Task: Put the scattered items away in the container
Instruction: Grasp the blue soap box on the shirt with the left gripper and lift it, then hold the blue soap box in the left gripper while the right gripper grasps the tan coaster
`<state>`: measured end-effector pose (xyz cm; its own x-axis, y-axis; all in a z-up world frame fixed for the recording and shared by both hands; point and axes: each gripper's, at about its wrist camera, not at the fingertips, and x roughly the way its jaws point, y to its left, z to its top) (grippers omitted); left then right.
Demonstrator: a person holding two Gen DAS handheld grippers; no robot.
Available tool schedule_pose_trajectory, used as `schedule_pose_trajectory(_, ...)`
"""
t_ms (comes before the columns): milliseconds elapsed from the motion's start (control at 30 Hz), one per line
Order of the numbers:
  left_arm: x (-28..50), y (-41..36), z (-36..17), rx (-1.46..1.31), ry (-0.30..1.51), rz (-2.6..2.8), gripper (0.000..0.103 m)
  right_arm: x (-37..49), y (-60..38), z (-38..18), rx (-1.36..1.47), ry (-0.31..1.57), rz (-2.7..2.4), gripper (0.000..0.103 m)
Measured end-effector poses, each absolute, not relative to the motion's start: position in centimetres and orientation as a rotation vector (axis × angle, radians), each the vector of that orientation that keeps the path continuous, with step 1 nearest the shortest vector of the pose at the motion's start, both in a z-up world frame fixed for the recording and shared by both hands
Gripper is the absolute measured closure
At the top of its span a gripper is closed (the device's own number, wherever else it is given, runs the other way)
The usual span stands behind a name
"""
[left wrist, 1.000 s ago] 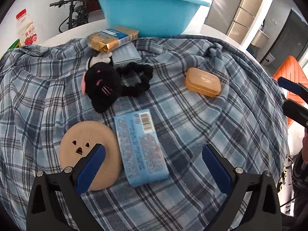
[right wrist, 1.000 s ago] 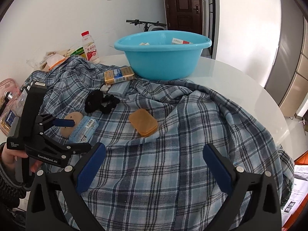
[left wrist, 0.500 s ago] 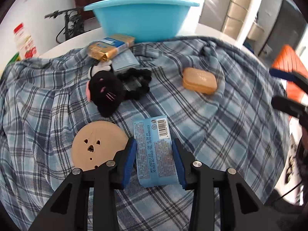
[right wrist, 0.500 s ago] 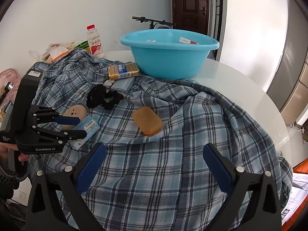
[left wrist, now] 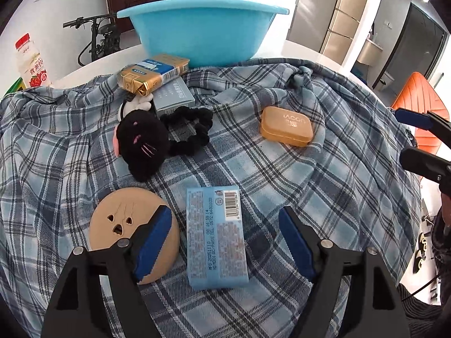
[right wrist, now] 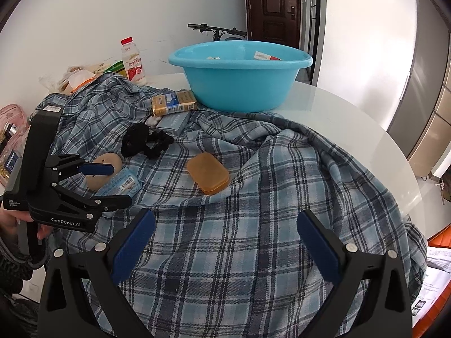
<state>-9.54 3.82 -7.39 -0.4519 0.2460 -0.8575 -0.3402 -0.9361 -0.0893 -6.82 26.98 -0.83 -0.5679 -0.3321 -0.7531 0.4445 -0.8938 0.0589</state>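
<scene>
We held the left gripper (left wrist: 225, 242) low over the near edge of the plaid cloth (left wrist: 324, 186), its jaws spread wide and grasping nothing. The blue packet (left wrist: 215, 236) lay flat on the cloth between the two blue pads (left wrist: 153, 240), touching neither. The left pad overlapped the tan disc (left wrist: 121, 222), which lay just left of the packet; we could not tell from this view whether pad and disc were touching.

Farther off, the black plush (left wrist: 141, 146) lay beside the black scrunchie (left wrist: 188, 128), the two touching. Beyond them a gold pack (left wrist: 153, 74) rested partly on a grey box (left wrist: 173, 95). The orange case (left wrist: 286, 126) sat alone to the right, well apart from the rest.

The basin (left wrist: 203, 38) stood at the far side on the white table (right wrist: 352, 118), just past the cloth's edge. From the right wrist view we saw a few small packs already inside the basin (right wrist: 239, 79), near its far wall.

We held the right gripper (right wrist: 225, 242) over the near part of the cloth, released and wide open, with only bare cloth between its pads (right wrist: 132, 246). The left gripper (right wrist: 110, 183) showed at the left of that view, jaws apart around the packet (right wrist: 121, 186). A drink bottle (right wrist: 134, 63) stood far left by the wall.
</scene>
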Motion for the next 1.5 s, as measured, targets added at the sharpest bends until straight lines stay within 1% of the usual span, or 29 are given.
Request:
schedule_pose_trajectory(33,-9.6,3.8,-7.4,-1.404,0.137,2.413,0.023,-6.9,27.1,-0.9,1.136,0.188,-2.442,0.003)
schedule_pose_trajectory(67,-9.5,3.8,-7.4,-1.404,0.141,2.414,0.026,-6.9,27.1,-1.0,1.14,0.184,-2.439,0.003)
schedule_pose_trajectory(100,-9.5,3.9,-7.4,-1.404,0.145,2.412,0.045,-7.0,27.2,-1.1,1.146,0.177,-2.436,0.003)
schedule_pose_trajectory(133,-9.5,4.0,-7.6,-1.424,0.153,2.399,0.062,-7.0,27.2,-1.2,1.153,0.168,-2.435,0.003)
schedule_pose_trajectory(333,-8.7,3.9,-7.8,-1.454,0.168,2.356,0.062,-7.0,27.5,-1.4,1.166,0.139,-2.425,0.003)
schedule_pose_trajectory(433,-8.2,4.1,-7.8,-1.448,0.221,2.351,0.061,-7.0,27.7,-1.3,1.163,0.135,-2.43,0.003)
schedule_pose_trajectory(467,-8.2,4.2,-8.0,-1.456,0.23,2.356,0.058,-7.1,27.7,-1.3,1.164,0.127,-2.431,0.003)
schedule_pose_trajectory(500,-8.3,4.2,-8.3,-1.47,0.236,2.358,0.045,-7.1,27.7,-1.3,1.165,0.119,-2.431,0.003)
schedule_pose_trajectory(533,-8.4,4.2,-8.5,-1.476,0.236,2.359,0.035,-7.1,27.8,-1.3,1.167,0.111,-2.43,0.003)
schedule_pose_trajectory(600,-8.4,4.0,-8.7,-1.46,0.213,2.371,0.035,-7.1,27.9,-1.2,1.169,0.103,-2.428,0.003)
schedule_pose_trajectory(633,-8.2,3.9,-8.6,-1.444,0.2,2.383,0.04,-7.1,27.9,-1.2,1.167,0.104,-2.429,0.003)
schedule_pose_trajectory(667,-8.2,3.7,-8.5,-1.437,0.181,2.387,0.049,-7.0,27.9,-1.2,1.166,0.111,-2.43,0.003)
schedule_pose_trajectory(700,-8.2,3.5,-8.4,-1.442,0.155,2.385,0.062,-6.9,27.9,-1.2,1.167,0.121,-2.431,0.003)
schedule_pose_trajectory(767,-8.3,3.1,-8.4,-1.448,0.129,2.389,0.062,-6.9,27.9,-1.2,1.17,0.137,-2.435,0.003)
schedule_pose_trajectory(867,-7.8,2.7,-8.2,-1.445,0.146,2.4,0.062,-6.9,28.0,-1.1,1.175,0.13,-2.437,0.003)
schedule_pose_trajectory(1000,-6.8,1.2,-6.9,-1.429,0.124,2.416,0.062,-6.8,27.3,-0.7,1.161,0.136,-2.415,0.003)
schedule_pose_trajectory(1233,-6.2,-2.7,-6.0,-1.45,0.108,2.513,0.062,-6.7,22.0,-0.6,1.107,0.272,-2.289,0.003)
schedule_pose_trajectory(1500,-5.6,-6.9,-6.7,-1.495,0.093,2.586,0.062,-6.9,12.8,-3.2,1.043,0.448,-2.03,0.003)
